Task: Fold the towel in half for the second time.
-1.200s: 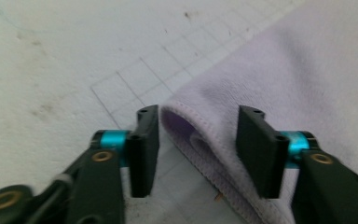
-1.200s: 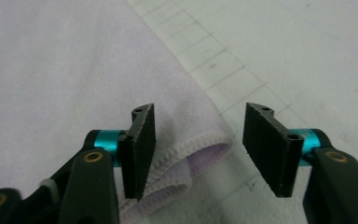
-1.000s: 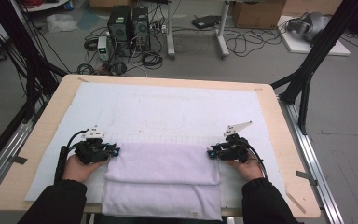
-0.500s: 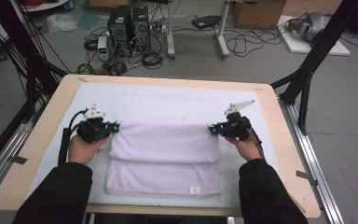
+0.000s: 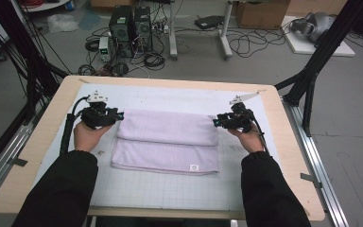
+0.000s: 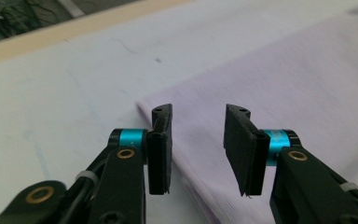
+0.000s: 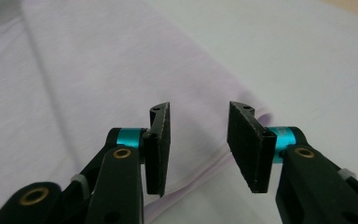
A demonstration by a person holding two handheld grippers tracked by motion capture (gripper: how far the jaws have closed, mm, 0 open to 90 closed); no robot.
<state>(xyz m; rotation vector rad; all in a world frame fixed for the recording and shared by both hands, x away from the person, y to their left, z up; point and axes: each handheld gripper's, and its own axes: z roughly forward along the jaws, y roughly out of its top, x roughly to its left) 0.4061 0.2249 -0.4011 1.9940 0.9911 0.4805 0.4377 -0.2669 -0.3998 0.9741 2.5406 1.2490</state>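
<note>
Towel on mat, grippers flanking

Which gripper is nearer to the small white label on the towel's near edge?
Right. The right gripper sits at the towel's far right corner, up and slightly right of the label. The left gripper is at the far left corner, well across the towel.

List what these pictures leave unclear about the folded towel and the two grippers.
- Towel: the print on its small white label is too small to read in the high view.
- Towel layers: the top fold hides how many lie underneath.
- Left gripper: its fingers stand apart above the towel's corner, and its own body cuts off the cloth below.
- Right gripper: it blocks the towel's near edge, and the far cloth is blurred.
</note>
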